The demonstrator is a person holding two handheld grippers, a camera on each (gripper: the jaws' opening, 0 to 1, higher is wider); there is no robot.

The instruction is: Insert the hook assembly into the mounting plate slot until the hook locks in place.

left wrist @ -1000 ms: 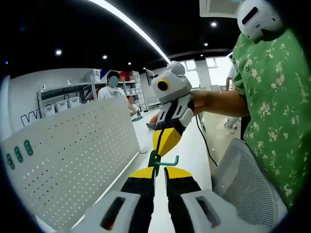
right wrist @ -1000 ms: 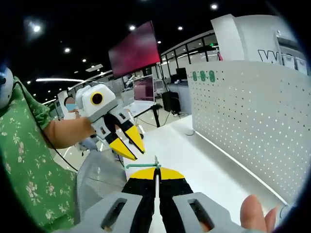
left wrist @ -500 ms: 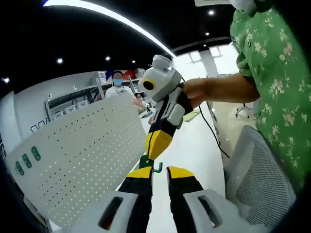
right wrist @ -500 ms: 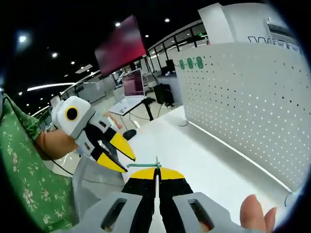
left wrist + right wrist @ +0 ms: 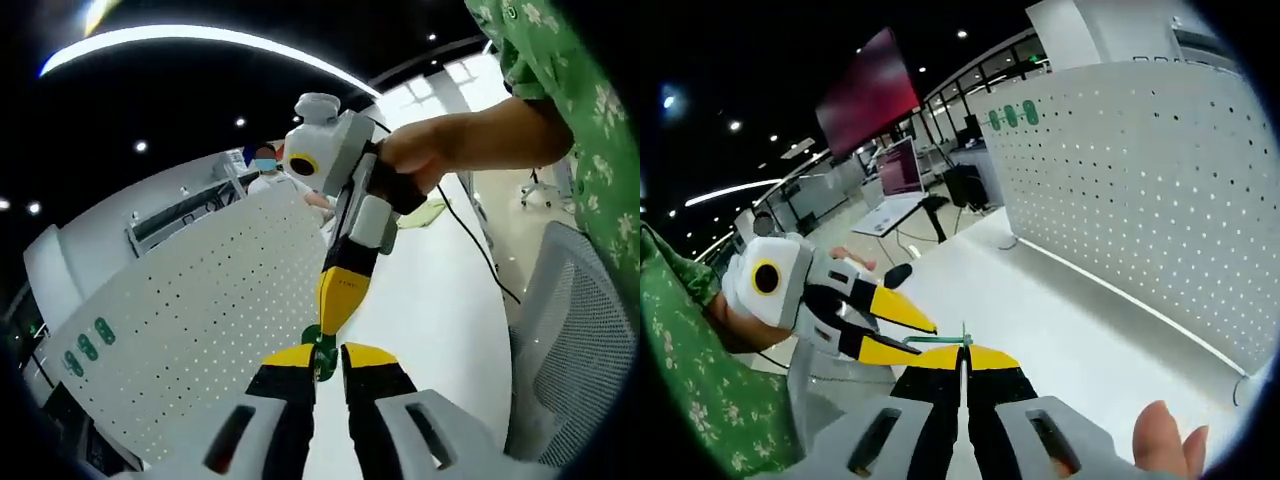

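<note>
Here, nearest us in the right gripper view, the right gripper (image 5: 962, 358) has its yellow-tipped jaws pressed together on the green hook (image 5: 940, 340), whose thin shaft sticks out sideways from the jaw tips. A fingertip (image 5: 1162, 440) of the person holding it shows beside the gripper body. Just past the jaw tips, the left gripper (image 5: 915, 338) comes in with its jaws spread apart, the lower one touching or nearly touching the hook's free end; it grips nothing we can make out.

In the left gripper view, the left gripper (image 5: 326, 356) shows its own jaws parted, with the hook (image 5: 320, 345) sitting in the gap at their tips. We cannot tell whether they touch it. The right gripper (image 5: 338, 300) reaches down to that same spot, jaws closed, carried by a hand (image 5: 425, 160) from a green flowered sleeve (image 5: 560, 70).

Below both grippers lies the white desk (image 5: 1070, 330). Along its far edge the white pegboard mounting plate (image 5: 1140, 190) stands upright, well apart from the hook. A mesh chair (image 5: 565, 340) sits by the desk's near edge.
</note>
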